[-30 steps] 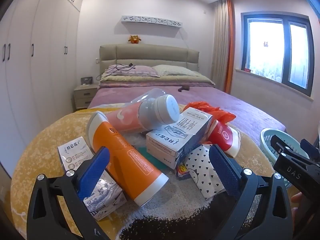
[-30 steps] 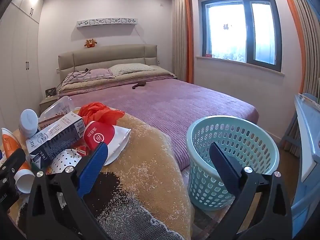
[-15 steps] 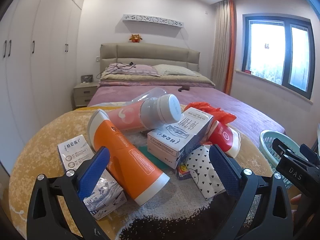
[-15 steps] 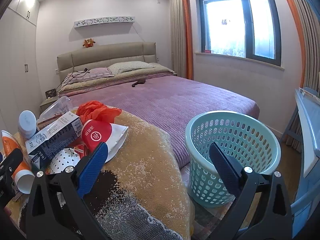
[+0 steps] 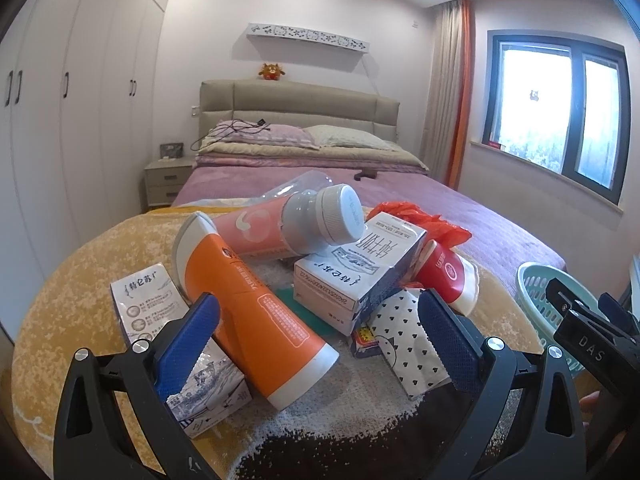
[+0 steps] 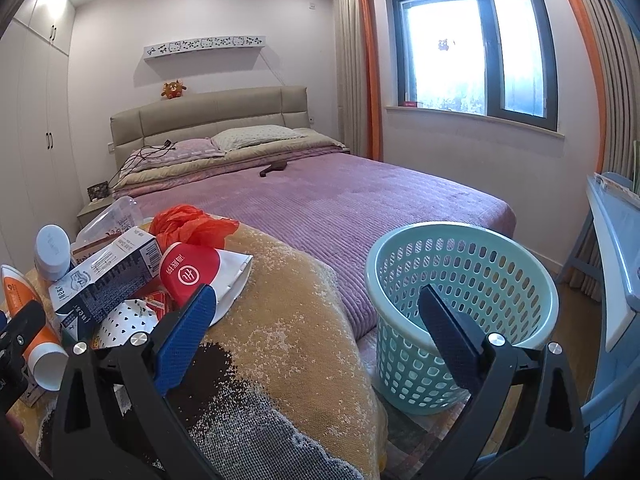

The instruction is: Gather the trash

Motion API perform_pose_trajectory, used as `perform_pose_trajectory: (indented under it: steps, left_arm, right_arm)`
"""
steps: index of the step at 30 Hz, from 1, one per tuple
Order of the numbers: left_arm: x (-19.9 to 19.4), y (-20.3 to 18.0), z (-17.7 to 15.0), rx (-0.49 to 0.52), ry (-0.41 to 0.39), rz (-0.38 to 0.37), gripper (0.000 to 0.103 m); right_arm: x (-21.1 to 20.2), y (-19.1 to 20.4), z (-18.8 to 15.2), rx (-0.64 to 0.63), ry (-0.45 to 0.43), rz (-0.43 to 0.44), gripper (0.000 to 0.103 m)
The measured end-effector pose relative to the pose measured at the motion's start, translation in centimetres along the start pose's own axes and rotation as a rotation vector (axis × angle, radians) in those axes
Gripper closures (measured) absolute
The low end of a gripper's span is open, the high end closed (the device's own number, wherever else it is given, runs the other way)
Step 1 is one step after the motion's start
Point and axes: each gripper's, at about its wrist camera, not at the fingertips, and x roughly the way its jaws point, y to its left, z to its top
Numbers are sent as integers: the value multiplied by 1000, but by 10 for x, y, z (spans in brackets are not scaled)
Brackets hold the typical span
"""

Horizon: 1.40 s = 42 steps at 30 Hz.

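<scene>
Left tool (image 5: 318, 322): spread wide, gripping nothing, hovering just short of the trash heap.
Right tool (image 6: 316, 320): also spread and empty, lined up between the heap and the basket.
Trash heap: piled on the yellow blanket (image 5: 80, 280) at the foot of the bed.
Orange tube (image 5: 248, 312): lying at the heap's near edge, white cap end toward the left tool.
Milk carton (image 5: 360, 268): heap centre, a pink bottle with a grey cap (image 5: 296, 226) leaning across it.
Red pouch (image 6: 192, 272): the heap's basket side (orange plastic bag (image 6: 192, 226) just behind).
Teal basket (image 6: 460, 304): on the floor beside the bed, nothing visible inside.
</scene>
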Motion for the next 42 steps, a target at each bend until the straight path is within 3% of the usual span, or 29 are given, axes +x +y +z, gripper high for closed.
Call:
perform_pose_trajectory:
  steps: [33, 42]
  left_arm:
    - [-2, 3, 0, -13, -8, 9, 7]
    - [-7, 26, -4, -128, 23, -3, 7]
  right_arm:
    - [1, -1, 0, 1, 15, -3, 6]
    - [-3, -3, 0, -1, -12, 52, 11]
